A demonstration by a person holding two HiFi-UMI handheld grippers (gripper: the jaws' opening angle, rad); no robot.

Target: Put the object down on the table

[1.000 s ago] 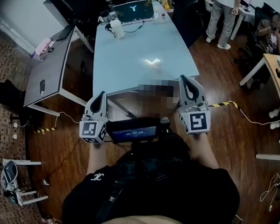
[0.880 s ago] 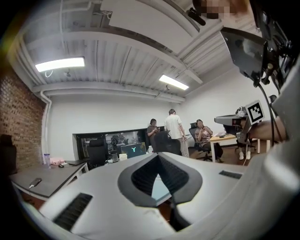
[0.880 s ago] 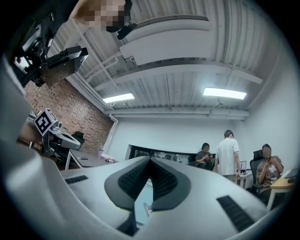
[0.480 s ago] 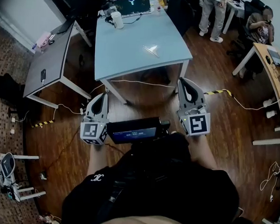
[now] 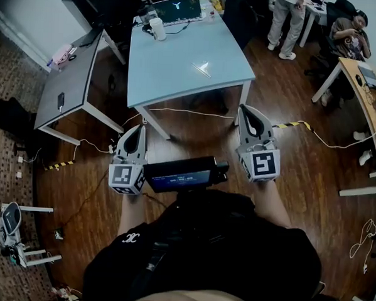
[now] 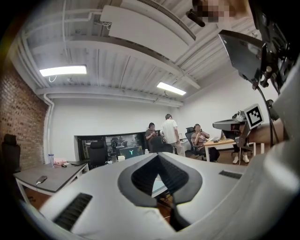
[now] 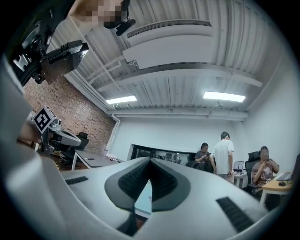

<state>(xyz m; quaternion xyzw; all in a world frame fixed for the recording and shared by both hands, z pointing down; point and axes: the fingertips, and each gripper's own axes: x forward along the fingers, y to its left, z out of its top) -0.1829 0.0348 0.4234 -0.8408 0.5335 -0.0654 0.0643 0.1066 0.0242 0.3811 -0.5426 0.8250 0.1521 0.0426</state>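
Observation:
A small white object (image 5: 202,68) lies on the light blue table (image 5: 166,82), far ahead of both grippers. My left gripper (image 5: 139,126) is held over the wooden floor, short of the table's near edge, jaws shut with nothing between them. My right gripper (image 5: 247,109) is level with it to the right, also shut and empty. In the left gripper view the left gripper (image 6: 157,155) points across the room toward the table. In the right gripper view the right gripper (image 7: 151,160) does the same.
A laptop (image 5: 176,8) and a white cup (image 5: 158,29) stand at the table's far end. A grey desk (image 5: 68,90) is to the left, a wooden desk (image 5: 373,100) to the right. Cables (image 5: 190,111) cross the floor. People (image 5: 289,20) are at the back right.
The table and its white object have slid up and away in the head view, so I stand farther back from the table. Both grippers keep their place and stay shut.

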